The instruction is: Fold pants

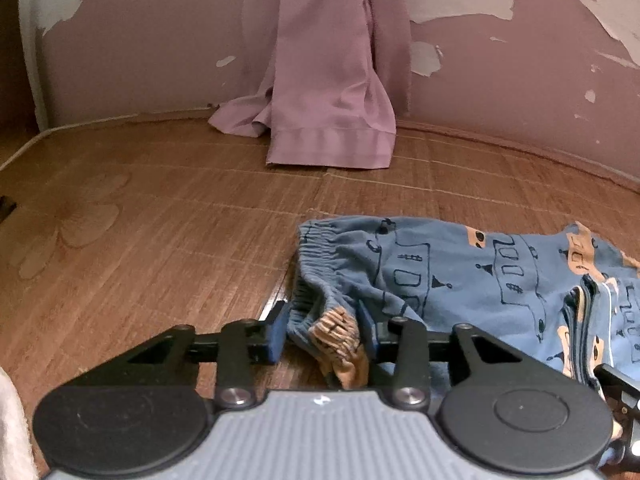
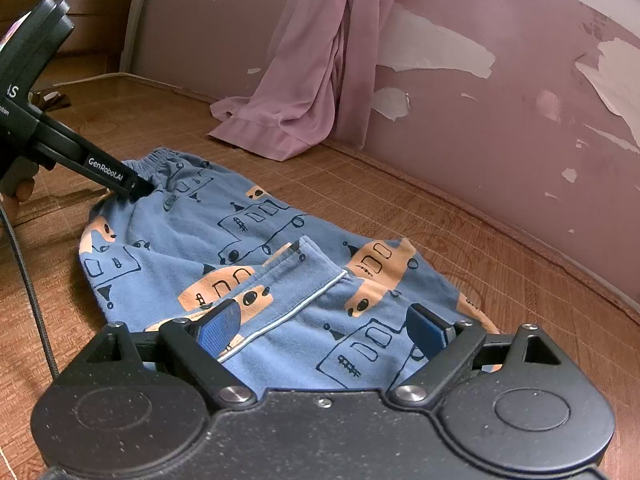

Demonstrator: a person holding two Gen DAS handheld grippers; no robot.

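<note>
Pants, blue with orange print, are laid on wooden floor. Waistband bunch is bracketed by left gripper, narrowly spread, grip not confirmed. Right gripper is held wide above folded leg end. Mauve curtain is draped beyond, against peeling wall.

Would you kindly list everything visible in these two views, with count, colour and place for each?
Pants: one pair, blue with orange and dark vehicle prints, lying partly folded on the mat.
Mat: one, brown woven, beneath everything.
Curtain: one, mauve, hanging at the wall, its hem resting on the mat.
Wall: one, mauve paint peeling to pale patches, behind the mat.
Cable: one, dark, along the left edge of the right wrist view.
Left tongs: black with blue pads, open around the waistband corner.
Right tongs: black with blue pads, open over the pant-leg end.
</note>
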